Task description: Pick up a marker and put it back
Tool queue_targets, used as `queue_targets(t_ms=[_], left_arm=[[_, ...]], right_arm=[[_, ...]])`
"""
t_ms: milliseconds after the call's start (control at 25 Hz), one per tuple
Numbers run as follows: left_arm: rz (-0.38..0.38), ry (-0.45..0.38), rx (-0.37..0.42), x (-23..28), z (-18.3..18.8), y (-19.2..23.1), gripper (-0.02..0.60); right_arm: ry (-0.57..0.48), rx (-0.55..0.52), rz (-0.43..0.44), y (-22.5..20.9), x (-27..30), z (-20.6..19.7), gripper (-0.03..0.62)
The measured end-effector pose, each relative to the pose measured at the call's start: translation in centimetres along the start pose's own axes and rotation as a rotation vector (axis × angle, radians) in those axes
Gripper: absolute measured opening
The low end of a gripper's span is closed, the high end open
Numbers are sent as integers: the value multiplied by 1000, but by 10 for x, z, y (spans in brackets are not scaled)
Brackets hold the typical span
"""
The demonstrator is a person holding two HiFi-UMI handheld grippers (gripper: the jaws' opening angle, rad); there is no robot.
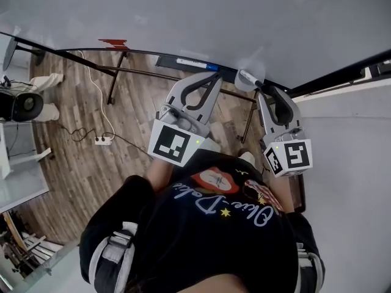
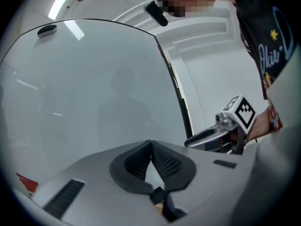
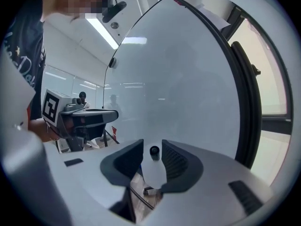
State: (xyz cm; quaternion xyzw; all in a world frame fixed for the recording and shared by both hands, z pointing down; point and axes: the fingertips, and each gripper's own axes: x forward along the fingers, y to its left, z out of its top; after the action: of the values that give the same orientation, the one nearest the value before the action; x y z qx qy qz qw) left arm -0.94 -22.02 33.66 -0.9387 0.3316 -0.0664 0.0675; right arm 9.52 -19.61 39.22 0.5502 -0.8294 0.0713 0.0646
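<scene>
A white marker (image 1: 247, 77) with a dark end lies at the whiteboard's black tray (image 1: 168, 60). My right gripper (image 1: 263, 91) is at it. In the right gripper view the marker (image 3: 154, 166) stands between the jaws, dark end toward the whiteboard (image 3: 188, 79), and the right gripper (image 3: 153, 147) is open with room beside the marker. A second marker (image 1: 193, 62) with a blue label lies further left on the tray. My left gripper (image 1: 214, 78) points at the board beside it, shut and empty (image 2: 150, 146).
The whiteboard (image 1: 201, 17) fills the far side, with a red magnet (image 1: 114, 43) at its lower left. Its stand legs (image 1: 116, 75) reach down to the wooden floor. A power strip (image 1: 102, 140) with cables lies on the floor. A dark window frame (image 3: 247, 93) is at the right.
</scene>
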Motion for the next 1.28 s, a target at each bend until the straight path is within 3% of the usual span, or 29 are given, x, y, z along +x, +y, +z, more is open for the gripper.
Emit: queue_targets(t_ms=[240, 840, 1280], left_arm=[[-43, -6, 12, 3, -6, 11, 3], [-74, -18, -7, 1, -12, 30, 3], [-72, -24, -11, -5, -14, 36, 3]], right_arm=[[34, 3, -66, -3, 10, -12, 109], [100, 22, -137, -4, 25, -26, 98], [64, -28, -172, -2, 28, -12, 69]])
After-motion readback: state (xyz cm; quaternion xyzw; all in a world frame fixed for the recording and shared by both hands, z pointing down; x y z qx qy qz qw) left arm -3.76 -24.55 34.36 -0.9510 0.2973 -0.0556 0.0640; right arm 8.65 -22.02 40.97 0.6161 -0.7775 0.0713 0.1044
